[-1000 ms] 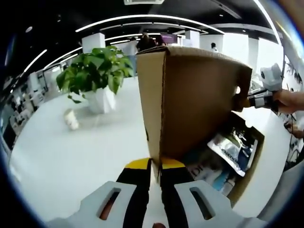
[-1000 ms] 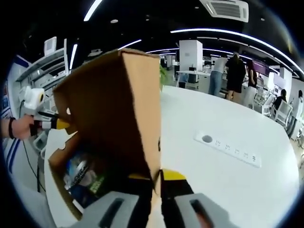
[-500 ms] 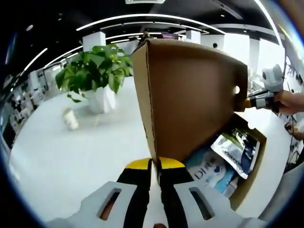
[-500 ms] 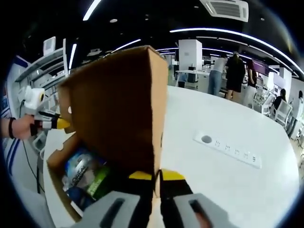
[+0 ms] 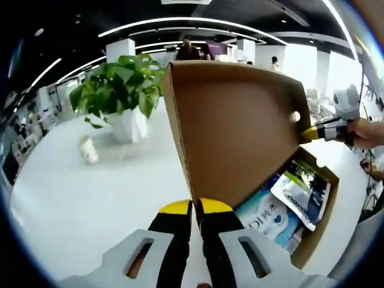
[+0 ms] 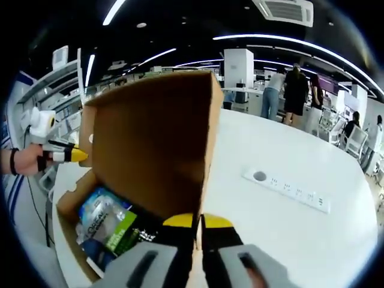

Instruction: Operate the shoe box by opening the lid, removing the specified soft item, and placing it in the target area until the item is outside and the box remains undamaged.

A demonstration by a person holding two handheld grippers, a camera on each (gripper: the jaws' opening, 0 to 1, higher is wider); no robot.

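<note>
Bright ceiling light strips (image 5: 180,23), strong fisheye bending, perhaps slightly soft edges.

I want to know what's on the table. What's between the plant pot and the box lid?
In the left gripper view, only bare white table lies between the plant pot and the raised box lid. A small pale object sits on the pot's other side.

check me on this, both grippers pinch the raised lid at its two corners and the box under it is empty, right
Not quite. The box is not empty: the left gripper view shows packets lying inside it. The rest holds: the left gripper and right gripper each pinch a corner of the raised lid.
</note>
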